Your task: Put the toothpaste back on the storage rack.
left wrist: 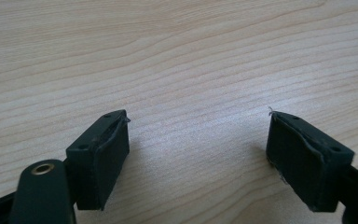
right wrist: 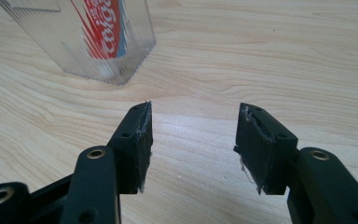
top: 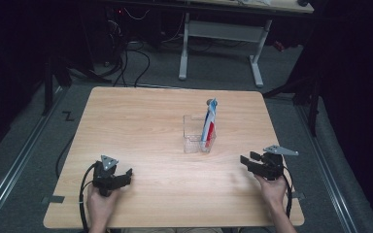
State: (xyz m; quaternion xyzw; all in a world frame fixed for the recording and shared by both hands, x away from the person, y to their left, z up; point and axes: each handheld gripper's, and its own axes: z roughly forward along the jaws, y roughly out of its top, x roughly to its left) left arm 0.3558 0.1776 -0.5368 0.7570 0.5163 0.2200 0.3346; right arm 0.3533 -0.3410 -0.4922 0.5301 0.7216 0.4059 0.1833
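We see a light wooden table [top: 141, 121] with a clear plastic box [top: 194, 137] near its middle. A red, white and blue toothpaste tube [top: 209, 122] stands up inside the box, leaning on its right wall. Our left gripper [left wrist: 198, 142] rests near the front left edge, its jaws wide apart with nothing between them. Our right gripper [right wrist: 193, 140] sits at the front right, near the box, jaws also wide and holding nothing.

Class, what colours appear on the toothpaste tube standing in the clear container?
The toothpaste tube is red, white and blue; the right gripper view shows it best, through the clear container.
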